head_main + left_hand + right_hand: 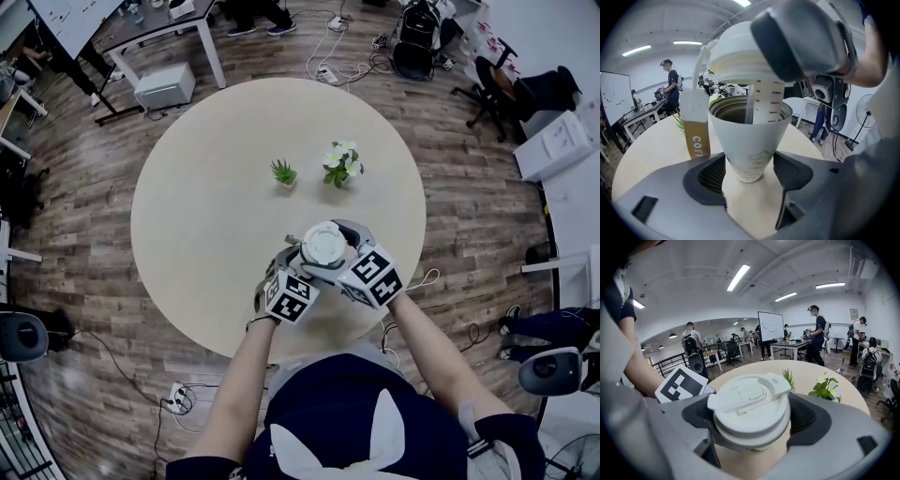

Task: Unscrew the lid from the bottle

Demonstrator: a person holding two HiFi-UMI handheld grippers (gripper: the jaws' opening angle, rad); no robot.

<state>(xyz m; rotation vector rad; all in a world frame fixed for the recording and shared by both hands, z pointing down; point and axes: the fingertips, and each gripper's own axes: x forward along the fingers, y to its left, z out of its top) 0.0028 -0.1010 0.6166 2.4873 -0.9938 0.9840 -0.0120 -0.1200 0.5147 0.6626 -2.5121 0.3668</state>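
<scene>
Left tool [750, 173] clamps bottle [743, 138]; right tool [752, 420] clenches lid [747, 401], seemingly lifted; bottle body hidden in head view.

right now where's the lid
The lid is clamped in the right gripper, raised just above the open mouth of the bottle. In the head view that is by the near edge of the table, on the person's side of the flowering plant.

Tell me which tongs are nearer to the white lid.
Right. The right tongs are closed around the lid itself, holding it just above the open bottle. The left tongs grip the bottle low on its body, beneath the lid.
</scene>
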